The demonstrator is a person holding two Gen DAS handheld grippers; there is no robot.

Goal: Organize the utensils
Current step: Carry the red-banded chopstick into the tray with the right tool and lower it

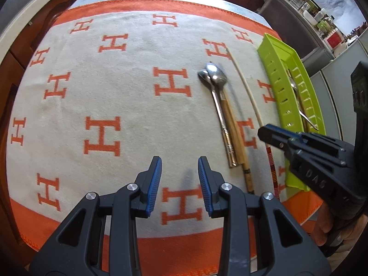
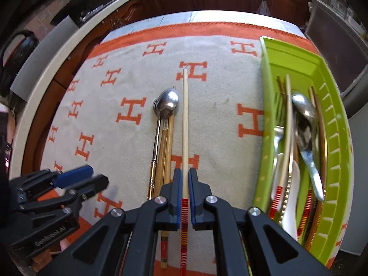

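— Looking along the right gripper (image 2: 184, 184): what sits between its blue pads?

— A pale, slender chopstick with a red-and-orange striped handle end (image 2: 185, 124). The jaws stand narrow on either side of it, at the point where the stripes begin; whether the pads actually press it I cannot tell.

— And beside those jaws?

— Just left of them lie two steel spoons (image 2: 167, 105) on a pair of brown bamboo chopsticks (image 2: 166, 151), all on the cream blanket with orange H letters (image 2: 103, 119). Well right of the jaws stands the lime-green slotted plastic tray (image 2: 333, 124), holding a spoon, chopsticks and other cutlery.

— The left gripper (image 1: 179, 184)?

— Jaws wide apart, nothing between them, only blanket ahead — the spoons and chopsticks lie forward and right of its fingertips.
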